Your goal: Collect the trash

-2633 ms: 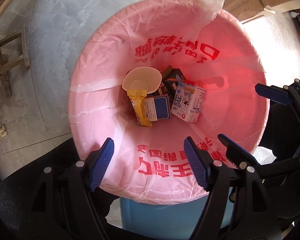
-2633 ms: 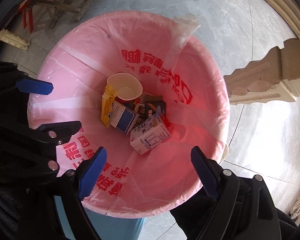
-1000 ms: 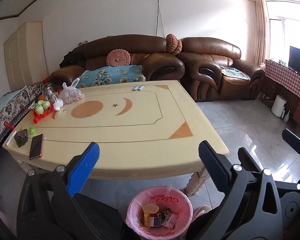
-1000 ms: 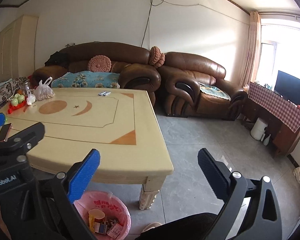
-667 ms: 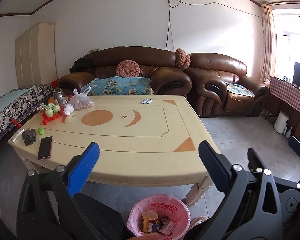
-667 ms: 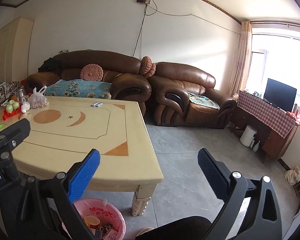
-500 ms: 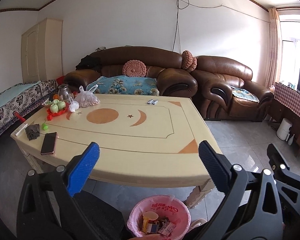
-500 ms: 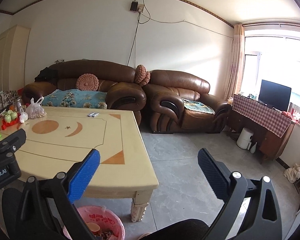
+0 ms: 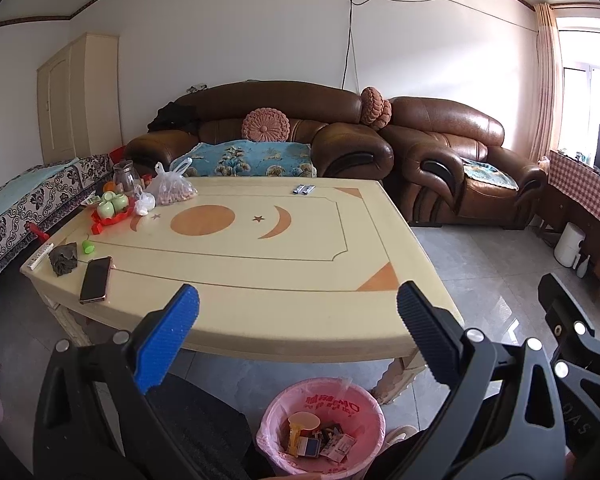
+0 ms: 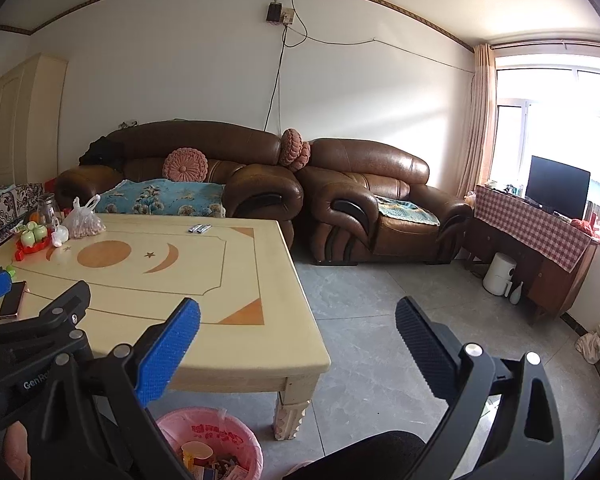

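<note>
The trash already sits in the pink-lined bin point(image 9: 320, 428) on the floor just off the bench's point(image 9: 284, 276) near edge: a paper cup point(image 9: 303, 424) and small cartons, all light and crushable, so I'd pinch them gently by an edge. Left hand-held gripper point(image 9: 298, 336) and right hand-held gripper point(image 10: 298, 340) hover raised and level, jaws wide apart, holding nothing.

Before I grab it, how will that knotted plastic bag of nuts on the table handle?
The plastic bag looks thin and floppy, so it would probably sag around its lumpy contents. Its knotted handles stand up, likely the easiest grip. Pushed across the table, it would probably slump rather than roll.
</note>
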Motion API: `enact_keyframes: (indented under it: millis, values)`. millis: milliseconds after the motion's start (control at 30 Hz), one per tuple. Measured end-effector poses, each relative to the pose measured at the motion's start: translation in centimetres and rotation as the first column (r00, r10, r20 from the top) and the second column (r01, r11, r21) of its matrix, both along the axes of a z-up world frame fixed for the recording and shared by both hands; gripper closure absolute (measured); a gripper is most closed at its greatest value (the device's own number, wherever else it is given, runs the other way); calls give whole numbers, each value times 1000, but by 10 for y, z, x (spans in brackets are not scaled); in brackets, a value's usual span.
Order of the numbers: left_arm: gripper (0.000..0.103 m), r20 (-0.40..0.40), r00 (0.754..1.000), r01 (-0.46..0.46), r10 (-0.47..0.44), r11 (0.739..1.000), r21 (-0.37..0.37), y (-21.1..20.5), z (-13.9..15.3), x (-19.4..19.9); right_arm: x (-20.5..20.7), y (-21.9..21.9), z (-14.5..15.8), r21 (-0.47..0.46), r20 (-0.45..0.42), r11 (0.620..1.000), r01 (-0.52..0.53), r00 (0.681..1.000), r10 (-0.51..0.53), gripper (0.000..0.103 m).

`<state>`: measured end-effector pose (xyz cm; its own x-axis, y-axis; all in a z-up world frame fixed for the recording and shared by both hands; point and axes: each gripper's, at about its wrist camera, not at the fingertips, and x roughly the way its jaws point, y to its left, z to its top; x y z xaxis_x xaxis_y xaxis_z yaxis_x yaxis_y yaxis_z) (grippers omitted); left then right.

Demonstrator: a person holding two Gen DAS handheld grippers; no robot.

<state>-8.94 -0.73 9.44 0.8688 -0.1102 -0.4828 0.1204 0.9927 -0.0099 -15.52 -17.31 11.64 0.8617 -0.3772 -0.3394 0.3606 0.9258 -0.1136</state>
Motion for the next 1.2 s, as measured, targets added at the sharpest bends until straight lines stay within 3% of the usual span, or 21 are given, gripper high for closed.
enact_keyframes:
  millis: [1200]
  values:
    - [6, -3, 1000, -8, 8, 1000, 9, 4, 0, -1, -1, 6, 4, 0, 4, 1000, -4, 1000, 4, 7]
